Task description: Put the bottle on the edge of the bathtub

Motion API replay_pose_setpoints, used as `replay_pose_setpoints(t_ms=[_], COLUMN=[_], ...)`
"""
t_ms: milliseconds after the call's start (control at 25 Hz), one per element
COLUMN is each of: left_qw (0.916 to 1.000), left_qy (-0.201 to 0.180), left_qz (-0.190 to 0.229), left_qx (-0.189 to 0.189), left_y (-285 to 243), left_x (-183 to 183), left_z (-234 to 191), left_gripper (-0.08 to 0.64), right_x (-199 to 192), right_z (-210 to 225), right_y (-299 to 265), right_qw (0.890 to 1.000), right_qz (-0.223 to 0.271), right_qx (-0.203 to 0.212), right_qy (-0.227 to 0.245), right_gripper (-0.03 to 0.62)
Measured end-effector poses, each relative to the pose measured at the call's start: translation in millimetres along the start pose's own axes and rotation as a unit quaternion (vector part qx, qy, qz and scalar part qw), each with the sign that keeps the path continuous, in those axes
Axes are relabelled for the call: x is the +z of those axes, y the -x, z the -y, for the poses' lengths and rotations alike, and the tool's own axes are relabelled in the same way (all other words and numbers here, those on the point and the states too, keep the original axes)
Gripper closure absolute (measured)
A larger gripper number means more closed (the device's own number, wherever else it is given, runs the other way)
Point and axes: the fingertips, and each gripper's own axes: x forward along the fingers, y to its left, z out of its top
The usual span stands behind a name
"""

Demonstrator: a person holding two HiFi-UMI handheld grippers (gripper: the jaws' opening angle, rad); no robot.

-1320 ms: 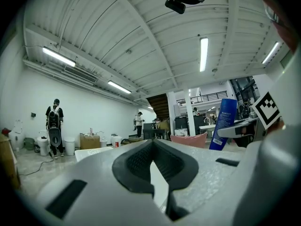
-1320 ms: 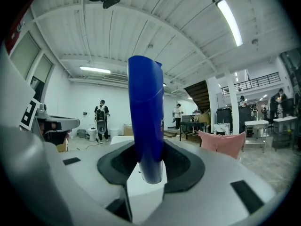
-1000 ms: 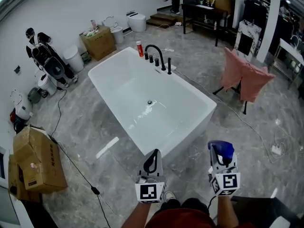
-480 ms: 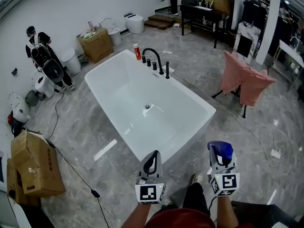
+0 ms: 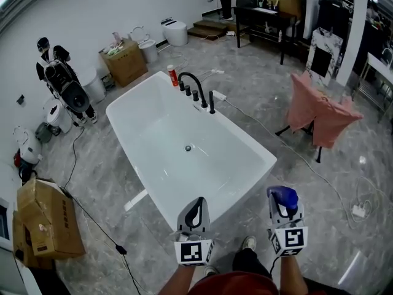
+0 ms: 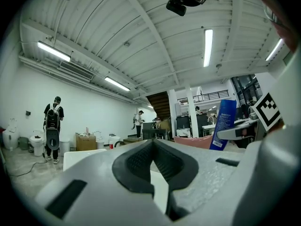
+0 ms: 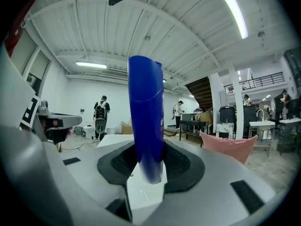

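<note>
– Blue bottle [image 7: 146, 126], where was it?
– It stood up in the right gripper [image 5: 284, 206]. The jaws squeezed it tight. It was up in the air over the floor, near the white bathtub [image 5: 135, 92] but not on it.
– And the left gripper [image 5: 195, 212]?
– Its jaws were pressed together with nothing in them

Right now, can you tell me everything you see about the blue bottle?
The blue bottle is tall, smooth and glossy, probably plastic, deep blue with small print on its side. It stands upright, clamped between the right gripper's dark pads. It is in the air, short of the white bathtub, touching nothing else.
</note>
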Motion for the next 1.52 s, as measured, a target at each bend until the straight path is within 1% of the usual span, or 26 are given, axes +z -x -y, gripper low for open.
replay_pose_setpoints(t_ms=[120, 360, 520, 680, 880, 1160, 1360, 1520], left_qw=[1.0, 0.9998, 0.9998, 0.9998, 1.0, 0.9997, 0.9994, 0.9992], left_qy=[0.0, 0.0, -0.012, -0.012, -0.007, -0.003, 0.006, 0.008], left_qz=[0.0, 0.001, -0.004, -0.001, -0.006, 0.008, 0.011, 0.003], left_qx=[0.007, 0.021, 0.017, 0.014, 0.004, -0.025, -0.032, -0.038], left_y=[-41, -121, -164, -195, -228, -281, -312, -336], left_x=[9, 15, 15, 19, 17, 13, 10, 0], left_z=[16, 53, 81, 103, 106, 103, 79, 56], left_gripper=[0.555, 0.555, 0.555, 0.555, 0.555, 0.555, 0.555, 0.555], right_x=[4, 2, 1, 2, 5, 3, 3, 0], right_z=[35, 106, 148, 179, 192, 202, 191, 182], right_y=[-25, -72, -94, -108, -129, -164, -200, -235], right_qw=[1.0, 1.0, 0.999, 0.999, 0.999, 1.0, 1.0, 1.0], right_qz=[-0.005, -0.006, -0.009, -0.007, -0.004, -0.003, -0.015, -0.024], right_qx=[0.007, 0.021, 0.031, 0.038, 0.034, 0.021, 0.015, 0.015], right_qy=[-0.003, -0.012, -0.011, -0.008, -0.014, -0.011, -0.01, -0.01], right_gripper=[0.44, 0.44, 0.44, 0.44, 0.44, 0.44, 0.44, 0.44])
